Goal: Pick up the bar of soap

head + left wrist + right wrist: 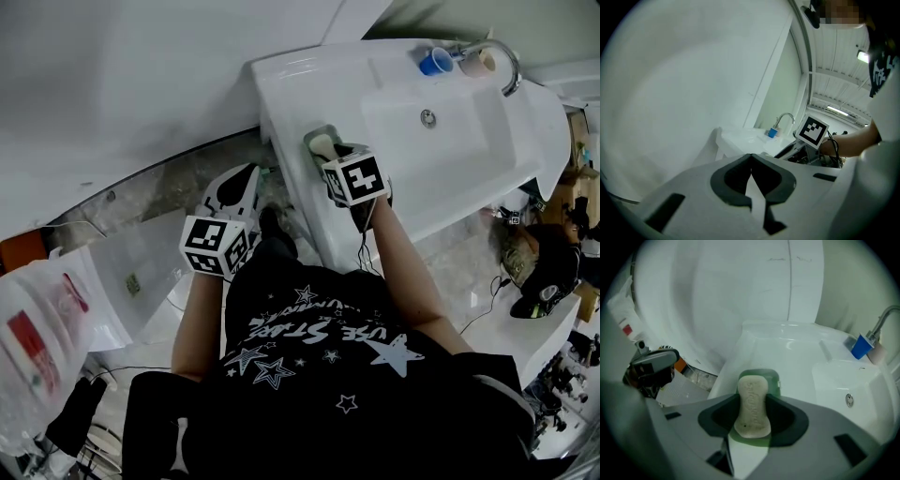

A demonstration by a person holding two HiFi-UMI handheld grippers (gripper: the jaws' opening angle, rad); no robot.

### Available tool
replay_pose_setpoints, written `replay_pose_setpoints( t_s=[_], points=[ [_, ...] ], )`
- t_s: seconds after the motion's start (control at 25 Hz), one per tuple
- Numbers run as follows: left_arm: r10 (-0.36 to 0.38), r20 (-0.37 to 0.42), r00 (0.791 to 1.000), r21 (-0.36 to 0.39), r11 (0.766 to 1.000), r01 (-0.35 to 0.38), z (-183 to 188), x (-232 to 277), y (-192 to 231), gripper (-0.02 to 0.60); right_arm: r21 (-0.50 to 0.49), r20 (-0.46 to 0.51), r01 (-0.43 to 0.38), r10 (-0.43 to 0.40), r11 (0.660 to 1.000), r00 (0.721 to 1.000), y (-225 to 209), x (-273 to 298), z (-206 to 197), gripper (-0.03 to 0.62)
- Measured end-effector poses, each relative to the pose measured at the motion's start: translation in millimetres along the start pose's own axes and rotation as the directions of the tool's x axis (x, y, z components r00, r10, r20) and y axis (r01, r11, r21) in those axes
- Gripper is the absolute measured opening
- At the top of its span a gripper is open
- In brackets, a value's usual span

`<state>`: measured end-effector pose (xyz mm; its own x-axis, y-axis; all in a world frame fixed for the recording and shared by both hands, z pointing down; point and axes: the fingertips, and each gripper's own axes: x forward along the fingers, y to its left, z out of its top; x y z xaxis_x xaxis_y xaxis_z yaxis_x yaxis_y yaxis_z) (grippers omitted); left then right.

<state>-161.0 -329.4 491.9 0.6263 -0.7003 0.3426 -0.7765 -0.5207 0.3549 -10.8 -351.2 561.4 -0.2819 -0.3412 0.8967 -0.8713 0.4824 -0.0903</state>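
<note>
- Bar of soap (pixel 752 406): pale, oblong, with its embossed broad face towards the right gripper view. It lies lengthwise in the gap between the two fingers, over the green soap dish (pixel 774 380).
- Right gripper (pixel 336 154): its dark fingers (pixel 788 418) flank the soap, one against each long edge, with no gap visible on either side. They are clamped on the bar. The far end of the soap projects a little beyond the fingertips, and the near end sits deep between the pads.
- Soap dish: it rests on the flat left rim of the white washbasin (pixel 797 357), close to the rim's outer edge. Whether the soap touches the dish cannot be told.
- Left gripper (pixel 751 156): its fingers (pixel 725 180) meet at the tips with nothing between them. In the head view it hangs beside the washbasin, off its left edge and well apart from the soap.
- Background of the basin: a blue cup (pixel 858 347) stands by the curved tap (pixel 882 318) at the far side, and the drain (pixel 850 400) lies in the bowl.
</note>
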Motion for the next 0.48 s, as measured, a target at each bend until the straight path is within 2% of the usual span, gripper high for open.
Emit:
replay_pose_setpoints(
  t_s=[0.12, 0.28, 0.48],
  points=[
    [0.006, 0.001, 1.0, 0.005, 1.0, -0.006, 0.2, 1.0, -4.7, 0.009, 0.023, 0.061, -0.053, 0.051, 0.998, 0.997, 2.0, -5.7, 5.8, 0.184],
    [0.01, 0.008, 1.0, 0.005, 1.0, -0.01, 2.1, 2.4, -14.4, 0.009, 0.049, 0.129, -0.085, 0.078, 0.995, 0.989, -1.9, -21.7, 10.1, 0.183],
    [0.016, 0.022, 1.0, 0.021, 1.0, -0.016, 7.6, 3.6, -30.8, 0.009, 0.067, 0.23, -0.132, 0.114, 0.989, 0.966, -6.0, -48.3, 17.7, 0.181]
  ],
)
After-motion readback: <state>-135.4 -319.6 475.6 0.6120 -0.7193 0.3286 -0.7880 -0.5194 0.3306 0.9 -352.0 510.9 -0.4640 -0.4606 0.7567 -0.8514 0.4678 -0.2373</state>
